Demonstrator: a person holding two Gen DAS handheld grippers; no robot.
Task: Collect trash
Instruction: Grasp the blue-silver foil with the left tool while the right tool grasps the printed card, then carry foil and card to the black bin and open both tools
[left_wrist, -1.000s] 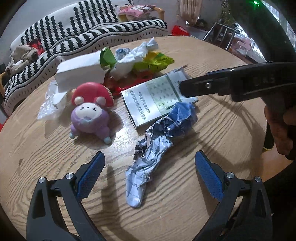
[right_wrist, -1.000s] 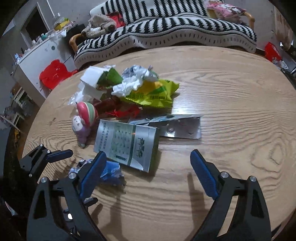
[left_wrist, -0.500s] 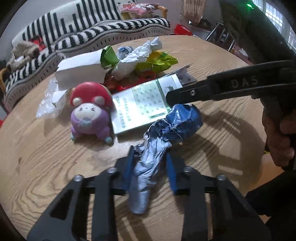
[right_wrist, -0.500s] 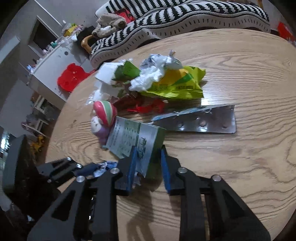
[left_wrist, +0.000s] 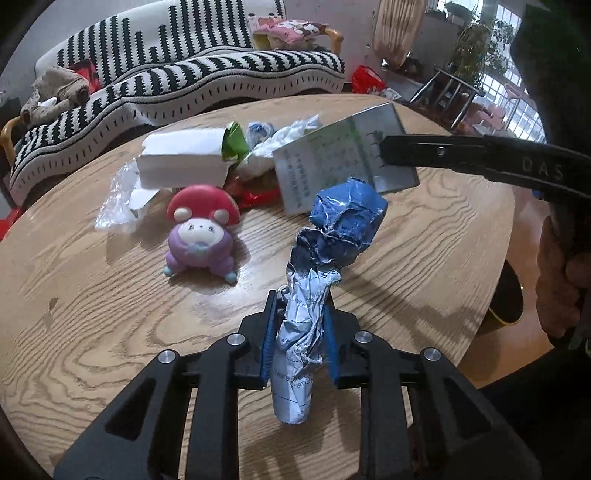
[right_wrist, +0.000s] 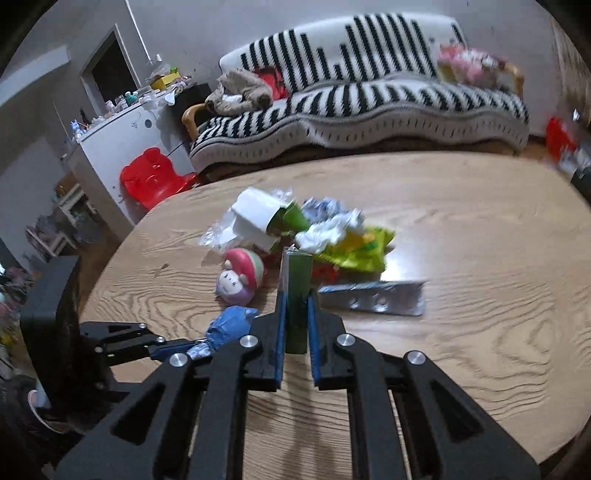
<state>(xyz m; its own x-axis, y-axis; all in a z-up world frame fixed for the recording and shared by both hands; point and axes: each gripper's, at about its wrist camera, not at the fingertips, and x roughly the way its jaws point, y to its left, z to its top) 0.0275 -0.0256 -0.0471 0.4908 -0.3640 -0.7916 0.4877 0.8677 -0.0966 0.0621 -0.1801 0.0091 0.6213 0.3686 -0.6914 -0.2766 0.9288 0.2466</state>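
Note:
My left gripper (left_wrist: 300, 321) is shut on a crumpled blue and white wrapper (left_wrist: 332, 240) and holds it above the round wooden table (left_wrist: 92, 302). The wrapper also shows in the right wrist view (right_wrist: 231, 325). My right gripper (right_wrist: 295, 306) is shut on a flat green and silver box (right_wrist: 295, 284), held edge-on and lifted off the table. In the left wrist view the box (left_wrist: 332, 166) hangs tilted from the right gripper's fingers (left_wrist: 413, 151).
A trash pile lies mid-table: a white carton (left_wrist: 181, 162), white tissue (right_wrist: 332, 229), a yellow-green bag (right_wrist: 362, 247) and a silver blister pack (right_wrist: 373, 299). A pink and purple toy (left_wrist: 201, 236) stands beside it. A striped sofa (right_wrist: 369, 99) is behind the table.
Both grippers went from open to shut, the left on the wrapper, the right on the box. Both items have been lifted off the table.

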